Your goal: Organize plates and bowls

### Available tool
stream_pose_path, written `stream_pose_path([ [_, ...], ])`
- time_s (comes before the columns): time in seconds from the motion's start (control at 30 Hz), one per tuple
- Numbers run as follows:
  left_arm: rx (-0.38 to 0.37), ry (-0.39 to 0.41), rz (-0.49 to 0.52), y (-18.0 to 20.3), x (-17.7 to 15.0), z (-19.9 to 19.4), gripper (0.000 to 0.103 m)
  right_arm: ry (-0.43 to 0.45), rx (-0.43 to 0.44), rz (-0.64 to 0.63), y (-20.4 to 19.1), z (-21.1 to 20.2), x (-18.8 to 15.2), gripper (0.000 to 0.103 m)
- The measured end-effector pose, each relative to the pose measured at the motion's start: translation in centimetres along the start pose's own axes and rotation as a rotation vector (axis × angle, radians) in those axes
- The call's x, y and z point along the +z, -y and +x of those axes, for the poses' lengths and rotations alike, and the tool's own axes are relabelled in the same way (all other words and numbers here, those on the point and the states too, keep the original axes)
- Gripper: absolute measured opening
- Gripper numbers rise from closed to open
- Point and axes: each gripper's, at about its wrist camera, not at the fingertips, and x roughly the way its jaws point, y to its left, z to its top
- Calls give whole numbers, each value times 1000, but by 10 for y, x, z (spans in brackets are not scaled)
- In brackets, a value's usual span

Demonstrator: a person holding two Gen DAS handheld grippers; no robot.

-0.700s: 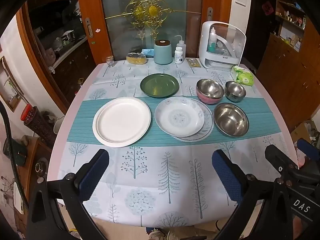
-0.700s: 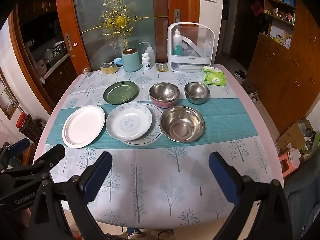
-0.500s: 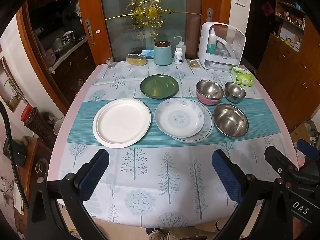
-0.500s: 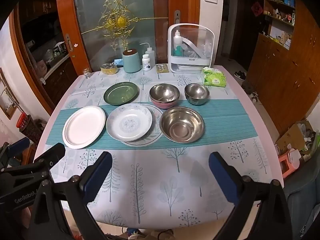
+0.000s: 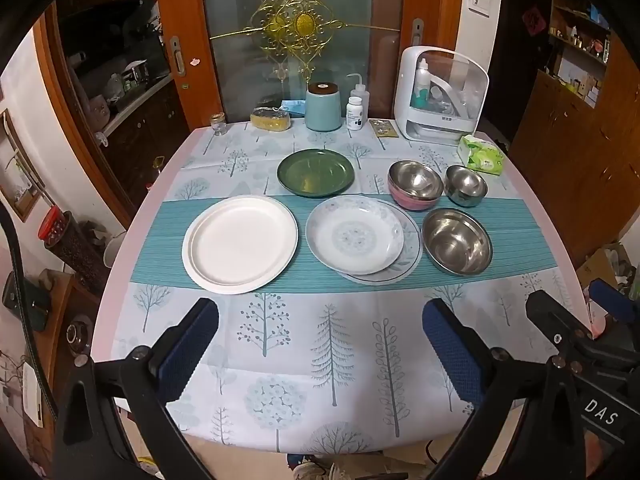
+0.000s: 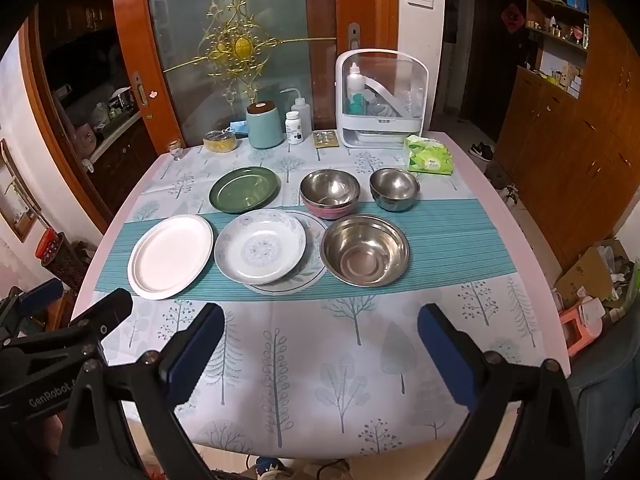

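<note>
On the table lie a white plate [image 5: 240, 244] [image 6: 170, 256], a patterned deep plate [image 5: 354, 240] [image 6: 260, 246] stacked on a flat patterned plate [image 5: 410, 256] [image 6: 312, 268], and a green plate [image 5: 316, 172] [image 6: 244, 189]. To the right stand a large steel bowl [image 5: 456, 242] [image 6: 365, 250], a steel bowl nested in a pink bowl [image 5: 415, 185] [image 6: 329, 193], and a small steel bowl [image 5: 466, 185] [image 6: 394, 189]. My left gripper [image 5: 320, 328] and right gripper [image 6: 320, 330] are open and empty, above the table's near edge.
At the back edge stand a white dispenser box [image 5: 440, 96], a teal canister [image 5: 323, 106], bottles [image 5: 355, 112], a tissue pack [image 5: 480, 156], a yellow sponge [image 5: 270, 119] and a small jar [image 5: 218, 124]. Glass doors stand behind. Cabinets line the right.
Both views have shifted very slightly; the dishes and open grippers stand as before.
</note>
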Motion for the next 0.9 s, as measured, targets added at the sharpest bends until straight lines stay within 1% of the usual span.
stream_pose_path([
  [0.17,4,-1,-10,-3,3,-5,101,4,9,-9,1,1,-1,98],
  [0.53,17,-3,-16,-4,-4,-2,101,2,17,-18,0,6,-2,98],
  [0.9,20,-2,-17,-6,-3,-2,101,7,21,-23,-1,8,-1,98],
])
